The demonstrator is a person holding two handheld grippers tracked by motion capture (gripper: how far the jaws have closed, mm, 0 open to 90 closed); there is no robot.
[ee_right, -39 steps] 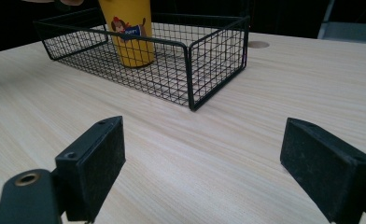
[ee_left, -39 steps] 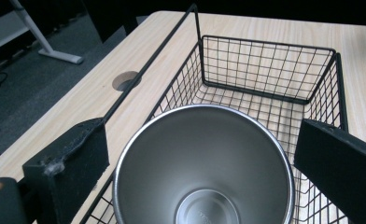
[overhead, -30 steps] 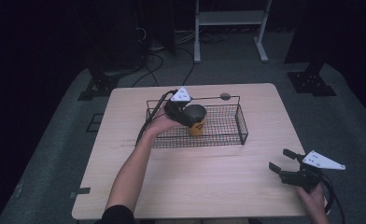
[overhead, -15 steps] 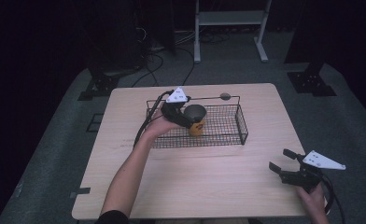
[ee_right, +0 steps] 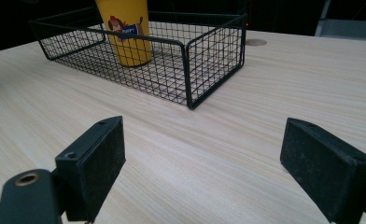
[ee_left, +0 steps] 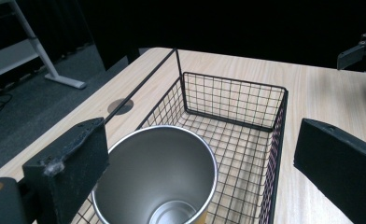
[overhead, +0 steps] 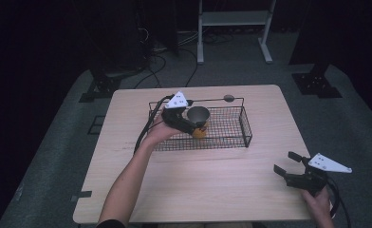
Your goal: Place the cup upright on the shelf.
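Steel-lined yellow cup [ee_left: 160,175], rigid, likely light and slick, stands between the spread-apart left gripper [ee_left: 204,177] jaws; grip its wall.

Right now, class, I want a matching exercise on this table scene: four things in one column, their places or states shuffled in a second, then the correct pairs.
Things:
1. cup
2. wire basket
3. left gripper
4. right gripper

Places or states:
A. open, low over bare wood at the table's near right
B. standing upright inside the basket
C. open, jaws either side of the cup
D. resting on the wooden table

Pairs: 1-B, 2-D, 3-C, 4-A
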